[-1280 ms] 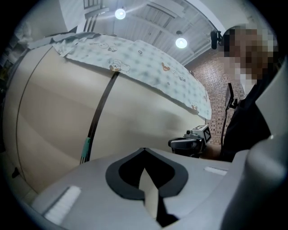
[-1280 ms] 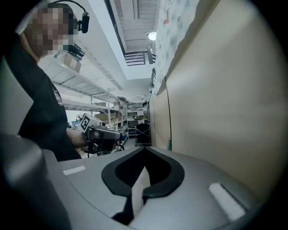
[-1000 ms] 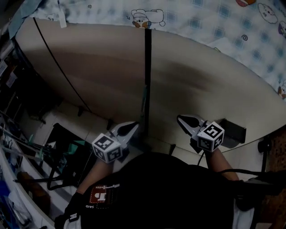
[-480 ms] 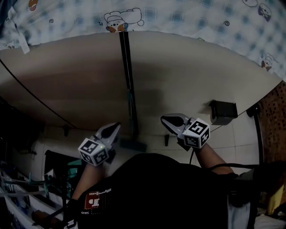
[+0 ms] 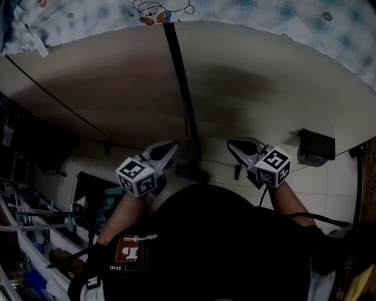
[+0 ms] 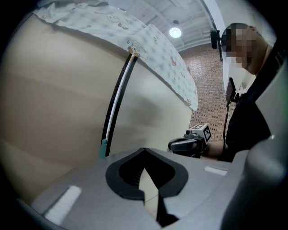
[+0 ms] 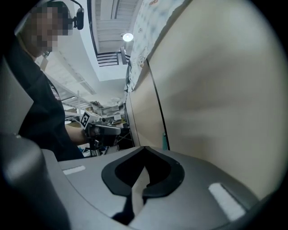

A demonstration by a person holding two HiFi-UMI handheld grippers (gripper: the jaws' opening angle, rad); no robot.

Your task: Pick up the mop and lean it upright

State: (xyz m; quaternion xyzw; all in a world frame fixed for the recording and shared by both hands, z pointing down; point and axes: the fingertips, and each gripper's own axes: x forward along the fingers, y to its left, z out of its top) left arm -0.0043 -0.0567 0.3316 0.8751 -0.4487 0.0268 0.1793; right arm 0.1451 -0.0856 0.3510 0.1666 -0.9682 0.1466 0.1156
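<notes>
Grey plastic forms both claws, held low in front of the person's dark torso. The left claw [image 5: 169, 147] is pressed together and grips nothing. The right claw [image 5: 235, 144] is likewise closed and empty. Both point toward the mop [image 5: 183, 97], one on each side of it and clear of it. The mop head [image 5: 191, 172] sits on the tiled floor [image 5: 320, 185] at the foot of the beige panel [image 5: 270, 88]. The black handle [image 6: 118, 94], with a teal sleeve [image 6: 104, 147] low down, runs up the panel. Its top rests at the panel's upper edge, just below a printed cloth [image 5: 252, 14]. Judgement: this lean keeps the mop upright unaided, so the placement appears complete and no grip is required.
</notes>
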